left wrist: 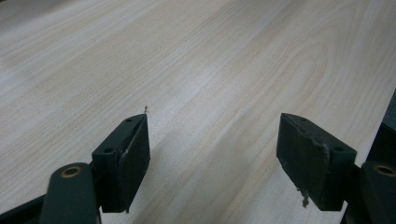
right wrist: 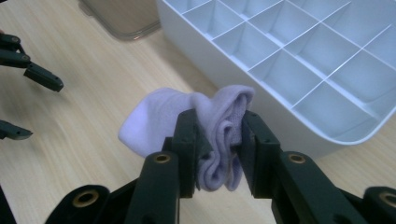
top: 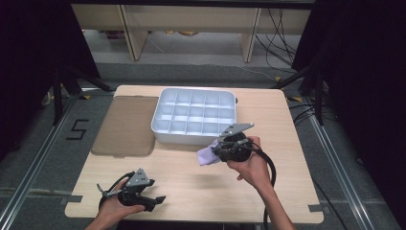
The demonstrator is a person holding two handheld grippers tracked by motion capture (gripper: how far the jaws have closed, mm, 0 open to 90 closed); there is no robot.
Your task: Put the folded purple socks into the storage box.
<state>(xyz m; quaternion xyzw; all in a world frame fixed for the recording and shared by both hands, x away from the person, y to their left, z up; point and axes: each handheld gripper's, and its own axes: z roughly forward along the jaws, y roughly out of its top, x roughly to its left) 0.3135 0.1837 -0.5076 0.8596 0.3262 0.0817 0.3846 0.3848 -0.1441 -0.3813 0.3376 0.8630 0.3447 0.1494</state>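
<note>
Table (top: 191, 167): we've got a pale wood-grain tabletop with rounded corners, and everything in play sits on or over it.
Floor marking (top: 76, 129): left of the table, on the grey floor, we can read a black "5". That's the one piece of writing we can make out; we see no brand on anything.
Lid (top: 125, 125): a smoky, translucent brown lid lies flat on the table's left part, just beside the organiser's left wall.
Organiser box (top: 165, 130): white plastic, divided into a grid of small square compartments, sitting at the far middle of the table. Every compartment we can see into holds nothing.
Right gripper (top: 214, 152): it's held above the table right in front of the organiser's near right corner, and we see its jaws clamped tight on the sock.
Left gripper (top: 154, 201): it's down at the near left edge of the table, well apart from the box, jaws spread wide with only bare wood between them.
Sock (right wrist: 219, 126): it's a pale lilac sock, bunched into folds and pinched between the right gripper's pads. Its loose toe end hangs out to the left, clear of the tabletop and just short of the organiser's near wall, outside every compartment.
</note>
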